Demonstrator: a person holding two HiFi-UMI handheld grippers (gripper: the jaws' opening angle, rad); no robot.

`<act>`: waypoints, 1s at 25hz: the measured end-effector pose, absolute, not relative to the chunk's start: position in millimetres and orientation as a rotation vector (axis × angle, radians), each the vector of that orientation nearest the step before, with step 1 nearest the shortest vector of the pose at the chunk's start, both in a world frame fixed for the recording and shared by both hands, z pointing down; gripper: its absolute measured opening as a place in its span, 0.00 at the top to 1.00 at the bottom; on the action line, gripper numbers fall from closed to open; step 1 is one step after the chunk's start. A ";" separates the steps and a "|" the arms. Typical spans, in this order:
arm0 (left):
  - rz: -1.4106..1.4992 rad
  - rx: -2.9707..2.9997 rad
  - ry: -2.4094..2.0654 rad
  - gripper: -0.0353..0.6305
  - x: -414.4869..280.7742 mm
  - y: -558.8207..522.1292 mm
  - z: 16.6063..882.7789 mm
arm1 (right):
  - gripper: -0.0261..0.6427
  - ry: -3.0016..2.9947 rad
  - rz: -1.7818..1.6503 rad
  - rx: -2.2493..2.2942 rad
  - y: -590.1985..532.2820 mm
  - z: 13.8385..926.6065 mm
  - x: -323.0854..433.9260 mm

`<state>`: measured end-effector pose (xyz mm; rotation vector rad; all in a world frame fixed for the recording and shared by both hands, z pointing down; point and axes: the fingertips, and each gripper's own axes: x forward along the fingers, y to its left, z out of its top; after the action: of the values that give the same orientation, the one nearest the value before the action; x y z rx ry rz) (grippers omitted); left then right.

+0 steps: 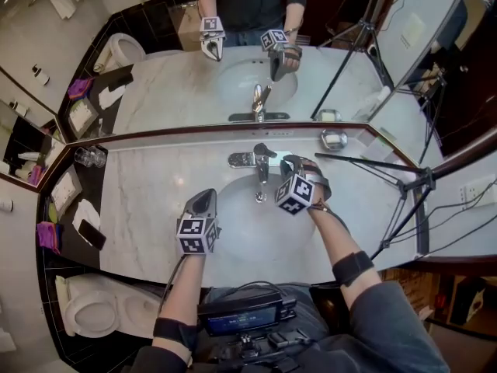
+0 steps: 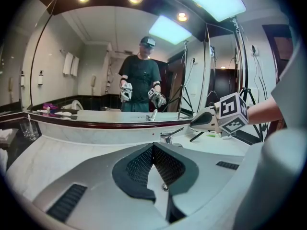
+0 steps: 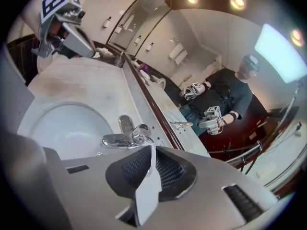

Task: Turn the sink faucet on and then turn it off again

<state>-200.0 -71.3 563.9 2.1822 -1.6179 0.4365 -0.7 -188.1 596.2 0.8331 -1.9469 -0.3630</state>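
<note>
A chrome faucet (image 1: pixel 260 165) stands at the back of the white basin (image 1: pixel 248 224); its lever (image 3: pixel 126 124) and spout (image 3: pixel 112 140) show just past my right jaws. I see no water stream. My right gripper (image 1: pixel 288 162) hovers right beside the faucet, a little to its right. In the right gripper view its jaws (image 3: pixel 152 148) meet at the tips with nothing between them. My left gripper (image 1: pixel 203 198) hangs over the left side of the basin, shut and empty (image 2: pixel 153 146). It looks toward the faucet (image 2: pixel 169 137) and the right gripper (image 2: pixel 193 123).
A marble counter (image 1: pixel 147 200) surrounds the basin, with a wall mirror (image 1: pixel 233 68) behind. Two glasses (image 1: pixel 89 157) stand at the left, a soap dish (image 1: pixel 334 139) at the back right. A tripod (image 1: pixel 411 181) leans in from the right. A toilet (image 1: pixel 93 313) sits lower left.
</note>
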 end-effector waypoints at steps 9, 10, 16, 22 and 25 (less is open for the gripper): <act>0.405 2.203 -1.612 0.94 -196.7 -75.0 559.2 | 0.93 -2.227 0.213 1.219 -151.6 568.8 31.8; 0.403 2.205 -1.610 0.94 -195.8 -74.7 559.1 | 0.93 -2.242 0.258 1.245 -147.5 567.5 35.7; 0.373 2.209 -1.609 0.94 -194.3 -70.7 556.9 | 0.93 -2.313 0.501 1.351 -122.0 574.2 52.6; 0.357 2.214 -1.634 0.94 -196.4 -68.3 555.5 | 0.93 -2.318 0.545 1.344 -107.0 584.8 54.0; 0.342 2.206 -1.629 0.94 -196.4 -67.2 555.6 | 0.93 -2.314 0.552 1.336 -104.4 591.0 55.2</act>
<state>-196.4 -67.2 555.6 2.2064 -1.6286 0.3417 55.2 -104.4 591.0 1.3361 -2.3137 0.5521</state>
